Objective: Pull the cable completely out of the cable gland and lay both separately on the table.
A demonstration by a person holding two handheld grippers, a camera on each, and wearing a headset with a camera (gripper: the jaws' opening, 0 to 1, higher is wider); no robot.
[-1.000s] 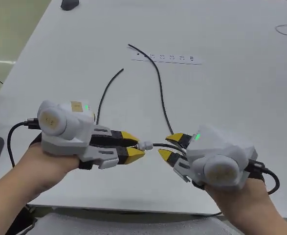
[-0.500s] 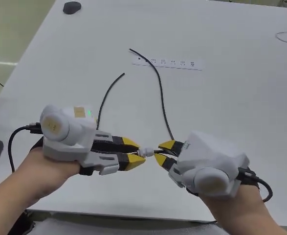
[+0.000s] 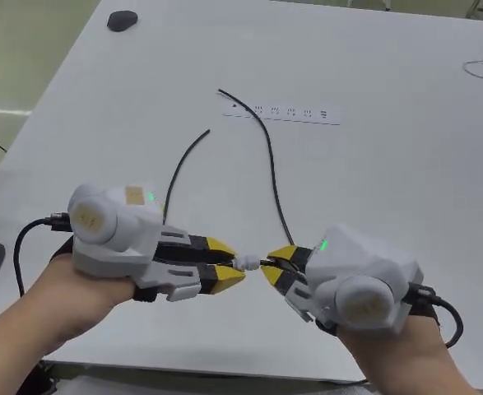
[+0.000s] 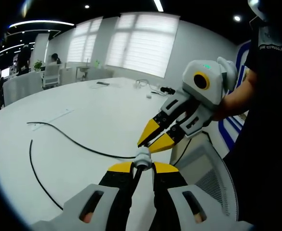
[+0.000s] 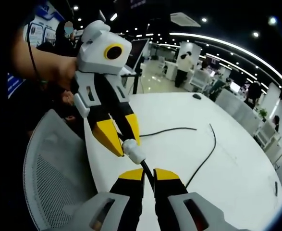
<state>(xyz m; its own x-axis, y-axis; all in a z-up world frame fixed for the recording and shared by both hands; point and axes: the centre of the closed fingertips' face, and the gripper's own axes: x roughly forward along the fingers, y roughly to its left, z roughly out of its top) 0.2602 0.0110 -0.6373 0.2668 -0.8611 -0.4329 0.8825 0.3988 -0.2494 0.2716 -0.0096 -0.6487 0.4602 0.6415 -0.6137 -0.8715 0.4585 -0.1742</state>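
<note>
Head view: at 6 o'clock over the white desk, the left hand-held gripper pinches the small white plastic cable gland, facing the right hand-held gripper. Left gripper view: the thin black cable trails toward 9 o'clock. Right gripper view: its jaws seem pressed onto that cable.

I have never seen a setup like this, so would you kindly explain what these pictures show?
There is no robot here: a person holds a tool in each hand. The head view comes from a headset camera looking down at a white table. The two round views come from cameras riding on the tools. The left hand-held gripper is shut on a small white cable gland. The right hand-held gripper is shut on the thin black cable leaving that gland. On the table also lie a white power strip and a dark computer mouse.
</note>
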